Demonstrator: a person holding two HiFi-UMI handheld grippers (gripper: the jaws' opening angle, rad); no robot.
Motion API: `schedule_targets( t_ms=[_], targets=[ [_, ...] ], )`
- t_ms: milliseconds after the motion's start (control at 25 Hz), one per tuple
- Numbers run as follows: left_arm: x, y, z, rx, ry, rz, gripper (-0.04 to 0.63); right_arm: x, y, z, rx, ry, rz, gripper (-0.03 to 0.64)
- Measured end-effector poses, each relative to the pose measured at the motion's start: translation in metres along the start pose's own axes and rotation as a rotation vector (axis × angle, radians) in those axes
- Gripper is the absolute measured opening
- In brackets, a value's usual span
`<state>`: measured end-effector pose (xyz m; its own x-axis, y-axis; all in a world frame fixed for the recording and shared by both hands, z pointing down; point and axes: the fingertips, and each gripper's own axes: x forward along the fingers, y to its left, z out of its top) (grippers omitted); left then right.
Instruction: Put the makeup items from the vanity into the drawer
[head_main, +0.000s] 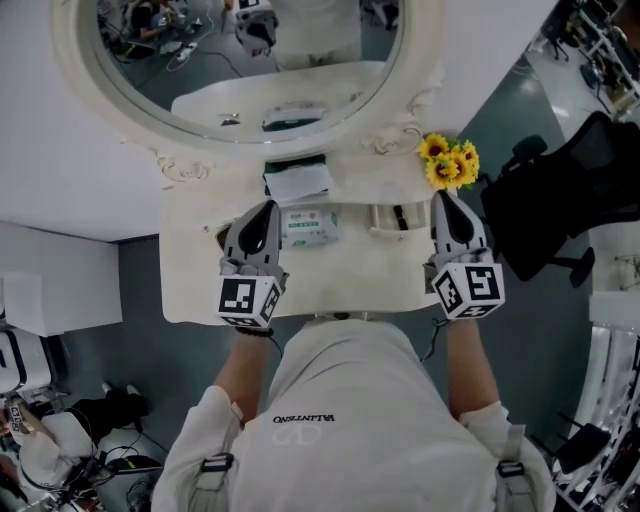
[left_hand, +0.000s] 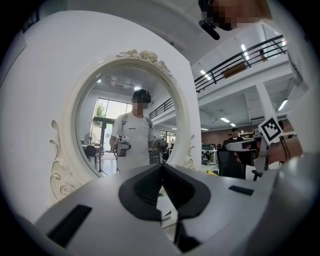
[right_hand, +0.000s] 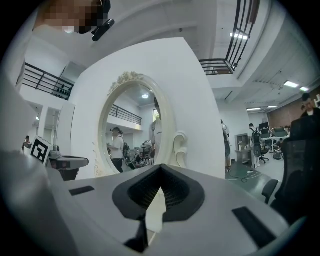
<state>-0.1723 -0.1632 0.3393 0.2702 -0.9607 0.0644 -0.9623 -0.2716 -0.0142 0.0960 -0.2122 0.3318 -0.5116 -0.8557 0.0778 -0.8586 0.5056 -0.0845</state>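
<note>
Seen from the head view, the cream vanity top (head_main: 360, 285) carries a green-and-white wipes pack (head_main: 311, 227), a white and dark green box (head_main: 296, 180) behind it, and a small cream holder (head_main: 396, 217) with a dark item inside. My left gripper (head_main: 267, 207) hovers just left of the wipes pack, jaws shut and empty. My right gripper (head_main: 440, 198) is at the table's right side, beside the holder, also shut on nothing. Both point level toward the oval mirror (left_hand: 125, 125). In the gripper views the left gripper (left_hand: 161, 169) and right gripper (right_hand: 160, 169) meet at their tips.
Yellow sunflowers (head_main: 449, 162) stand at the back right corner, close to my right gripper. The ornate mirror frame (head_main: 185, 160) rises behind the items. A black office chair (head_main: 560, 210) is to the right of the vanity. Bags and cables (head_main: 60, 430) lie on the floor at left.
</note>
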Motion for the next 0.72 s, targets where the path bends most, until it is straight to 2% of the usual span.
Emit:
schedule_targets(
  t_ms=[320,720],
  targets=[
    [-0.003,0.000,0.003,-0.028,-0.025,-0.018,0.002,-0.007,0.002,0.002,0.034,-0.011,0.010,0.008],
    [-0.006,-0.001,0.001,-0.049,-0.034,-0.038,0.002,-0.009,0.012,-0.003,0.017,0.013,-0.001,0.008]
  ],
)
